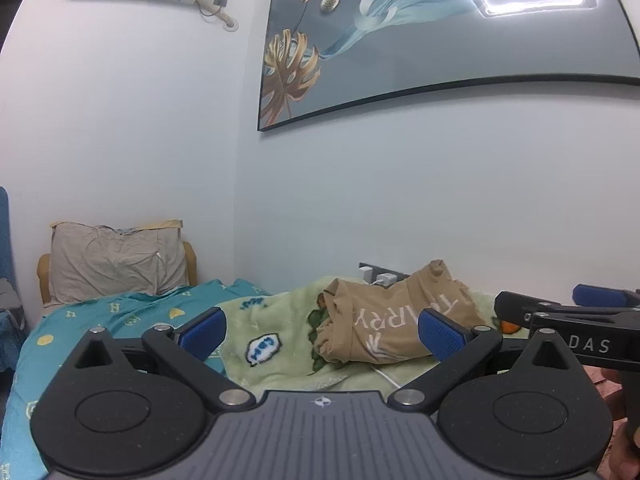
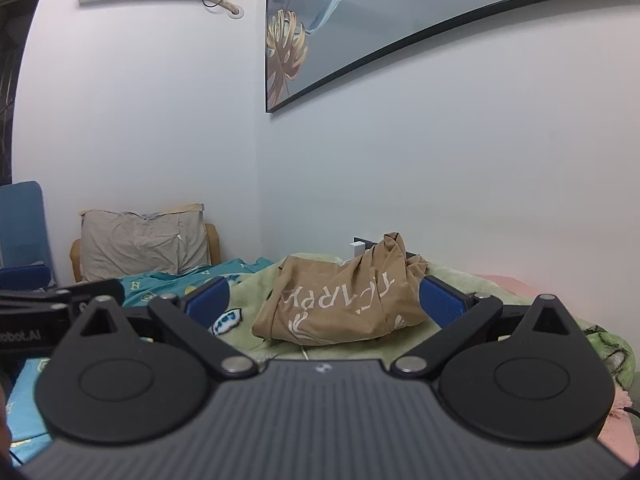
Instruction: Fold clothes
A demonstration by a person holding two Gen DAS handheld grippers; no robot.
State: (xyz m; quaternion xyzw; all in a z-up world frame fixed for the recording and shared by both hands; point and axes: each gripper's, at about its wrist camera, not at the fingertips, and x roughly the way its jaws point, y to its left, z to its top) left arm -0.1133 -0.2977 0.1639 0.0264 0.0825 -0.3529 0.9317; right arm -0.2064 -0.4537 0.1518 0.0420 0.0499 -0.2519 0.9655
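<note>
Left wrist view: the left gripper point(image 1: 322, 330) hovers with its jaws spread wide and nothing between the blue pads point(image 1: 202, 332). Beyond them, at about 1 o'clock from the gripper, the tan garment point(image 1: 392, 320) lies crumpled in a heap on the green blanket point(image 1: 280, 320), white lettering across its front. Open blanket lies between the pads and the heap's near edge. At 3 o'clock the right gripper's black body enters the frame, marked "DAS", with one blue pad showing; it is cut off by the frame edge. A white cable point(image 1: 384, 376) runs out from under the garment toward the camera. A white charger point(image 1: 385, 280) shows just behind the heap at 12 o'clock, partly hidden by it.

From the right wrist view, the right gripper point(image 2: 324, 304) is likewise released, jaws far apart and holding nothing, with the garment point(image 2: 340, 304) dead ahead at 12 o'clock, apart from both pads. The heap's far side and what it covers cannot be seen. At 9 o'clock the left gripper's black body is cut off by the frame, its lettering only partly readable. A teal sheet point(image 2: 24, 396) lies at 8 o'clock, a grey pillow point(image 2: 140, 244) at 10 o'clock against the wall, and pink fabric point(image 2: 616, 436) at 4 o'clock. The garment's shape, sleeves or legs, cannot be made out.
</note>
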